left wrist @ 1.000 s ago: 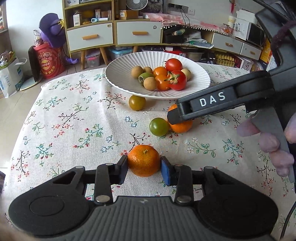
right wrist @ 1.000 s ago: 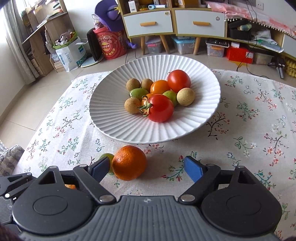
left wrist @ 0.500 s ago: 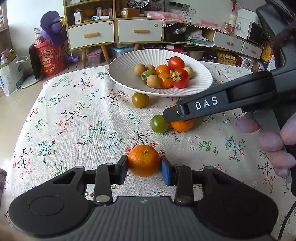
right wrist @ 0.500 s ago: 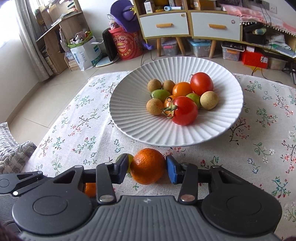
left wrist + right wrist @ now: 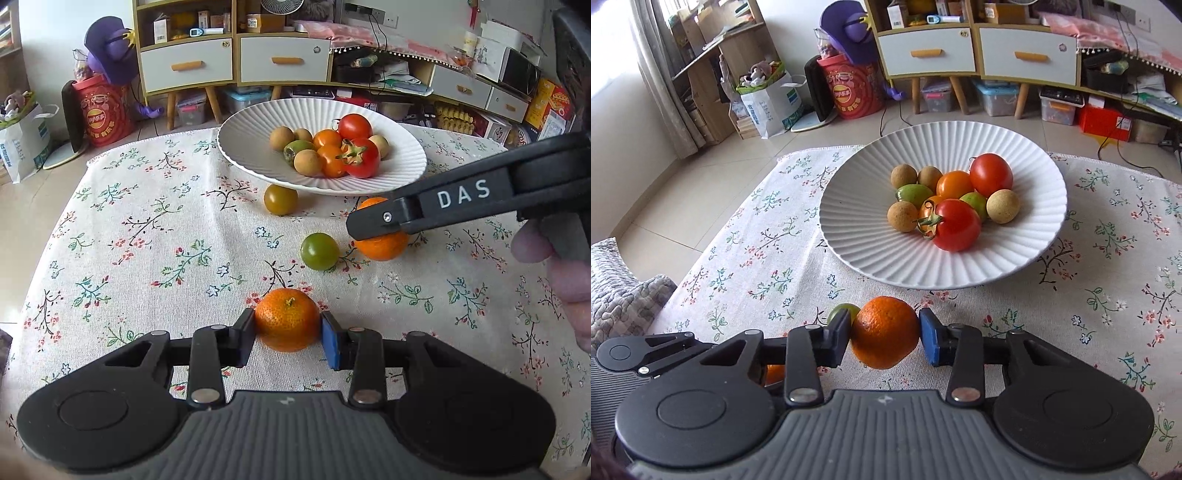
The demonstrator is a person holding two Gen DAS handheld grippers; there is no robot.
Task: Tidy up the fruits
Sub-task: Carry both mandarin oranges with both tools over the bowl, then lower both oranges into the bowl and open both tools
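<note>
Floral tablecloth [image 5: 155,236] spread right across the desk, and at the far side sits the big white ribbed plate [image 5: 886,254], piled in its middle with red tomatoes [image 5: 955,225], an orange one, small tan round fruits and a couple of green ones. Nearer in, the left gripper [image 5: 287,341] has its jaws pinching a mandarin [image 5: 287,321], stem end up, pads pressed to both flanks, the fruit low over the cloth at the near edge of the desk; whether it touches the cloth I can't tell. Over on the right, the right gripper [image 5: 884,338] has its jaws clamped on a second orange [image 5: 884,336], just short of the plate's near rim. Loose on the cloth between them: a green tomato [image 5: 319,251], just beside the right gripper's orange, and an olive-brown tomato [image 5: 280,199] tucked against the plate's front edge.
</note>
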